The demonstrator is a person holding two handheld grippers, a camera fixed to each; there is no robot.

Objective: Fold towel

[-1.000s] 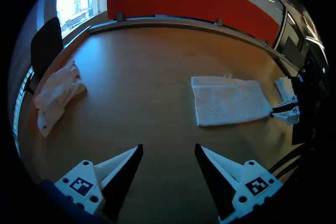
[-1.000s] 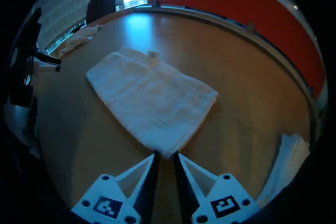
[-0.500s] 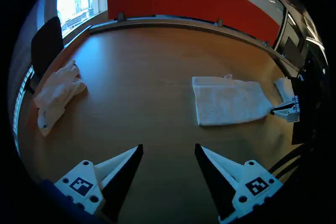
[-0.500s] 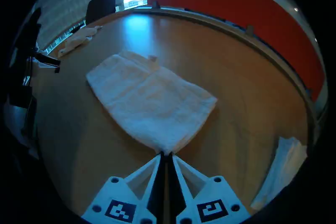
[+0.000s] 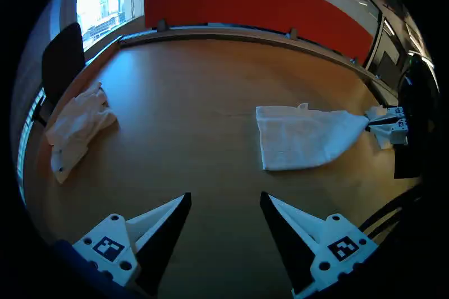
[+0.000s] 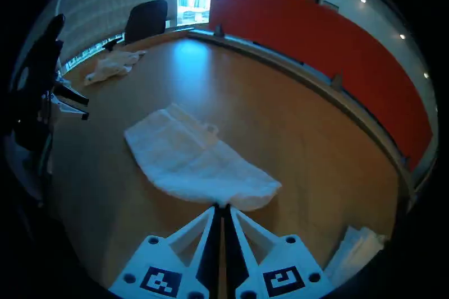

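Note:
A white folded towel [image 5: 300,135] [image 6: 191,161] lies on the wooden table [image 5: 191,91]. My right gripper [image 6: 222,208] is shut on the towel's near corner and holds that corner lifted off the table; the rest of the cloth trails down to the tabletop. In the left gripper view that right gripper [image 5: 370,124] shows at the towel's right end. My left gripper [image 5: 225,198] hovers open over bare wood, well short of the towel, with nothing between its fingers.
A crumpled white cloth [image 5: 76,125] [image 6: 112,64] lies near the table's far edge by a dark chair [image 5: 60,63]. Another folded white cloth [image 6: 356,248] lies at the right gripper's right. A red partition [image 5: 252,1] runs along the table's back edge.
My right gripper closed on the towel's near corner, then lifted and pulled it up, so the towel now hangs drawn into a point. The left gripper has stayed still.

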